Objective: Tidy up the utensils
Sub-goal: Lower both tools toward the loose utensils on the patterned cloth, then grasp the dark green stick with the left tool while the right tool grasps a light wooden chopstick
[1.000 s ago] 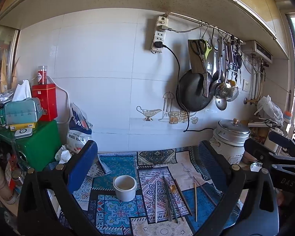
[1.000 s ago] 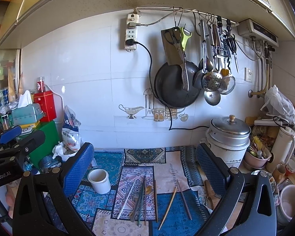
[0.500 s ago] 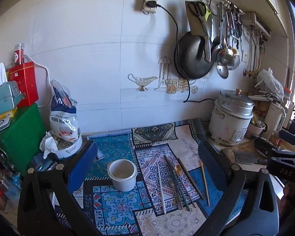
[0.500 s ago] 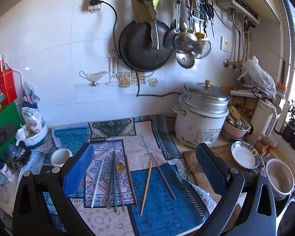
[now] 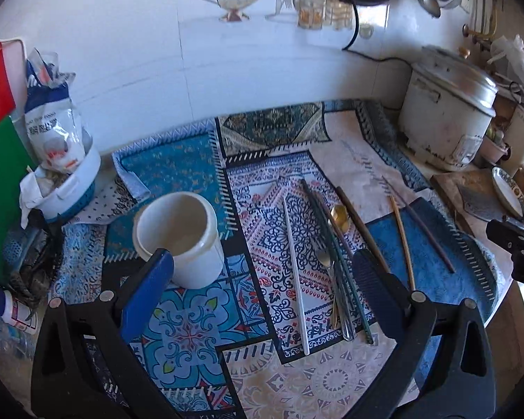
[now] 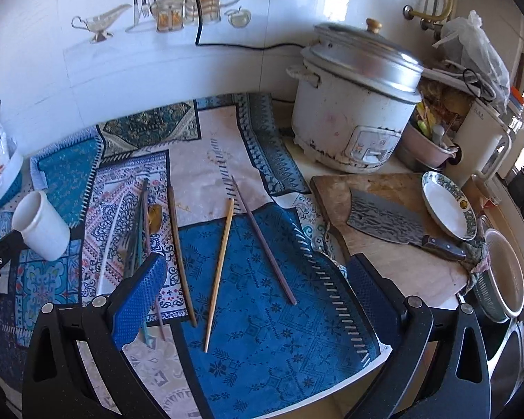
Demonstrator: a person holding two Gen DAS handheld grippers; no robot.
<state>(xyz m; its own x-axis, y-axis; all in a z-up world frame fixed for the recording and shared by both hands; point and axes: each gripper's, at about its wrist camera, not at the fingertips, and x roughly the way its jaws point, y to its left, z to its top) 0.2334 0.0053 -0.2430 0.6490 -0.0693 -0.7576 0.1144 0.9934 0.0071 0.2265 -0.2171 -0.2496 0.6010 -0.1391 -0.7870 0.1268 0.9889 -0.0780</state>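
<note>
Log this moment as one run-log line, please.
phase: approach | left tongs: open, empty, above white cup | right tongs: open, empty, above loose chopsticks | utensils: all on patterned cloth

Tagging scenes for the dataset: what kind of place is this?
Most likely a home kitchen counter: a rice cooker, a cleaver on a cutting board, and loose chopsticks.

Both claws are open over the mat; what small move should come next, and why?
Probably lower the right claw onto the light wooden chopstick. It lies alone on the blue patch directly between the open fingers, nothing is held, and the white cup stands empty.
</note>
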